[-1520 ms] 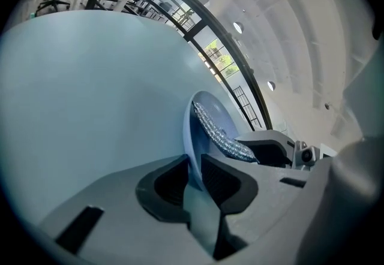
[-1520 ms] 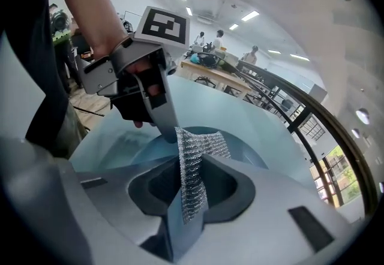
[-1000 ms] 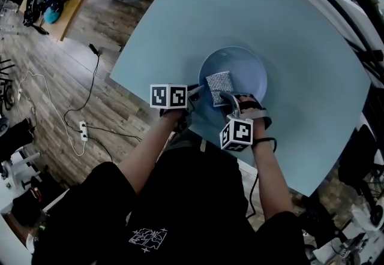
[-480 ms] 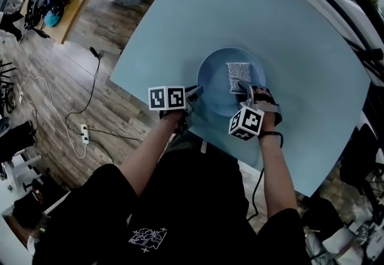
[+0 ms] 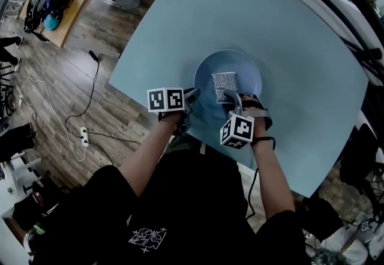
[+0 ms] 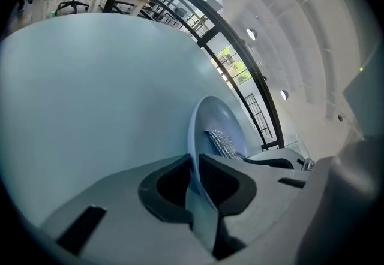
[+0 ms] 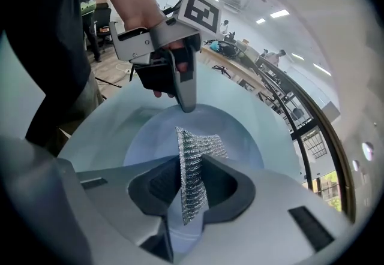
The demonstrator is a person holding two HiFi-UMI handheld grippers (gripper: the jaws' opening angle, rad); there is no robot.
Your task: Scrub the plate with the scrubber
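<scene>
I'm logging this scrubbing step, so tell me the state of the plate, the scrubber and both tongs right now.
Plate: lying on the table, near rim clamped.
Scrubber: pinched by one end, resting on the plate's inside.
Left tongs: shut on the plate's rim.
Right tongs: shut on the scrubber.

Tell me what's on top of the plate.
A silver scrubber lies on the plate, pinched by the right gripper. The left gripper clamps the plate's near rim. The plate surface beneath the scrubber is covered, so its state cannot be seen.
</scene>
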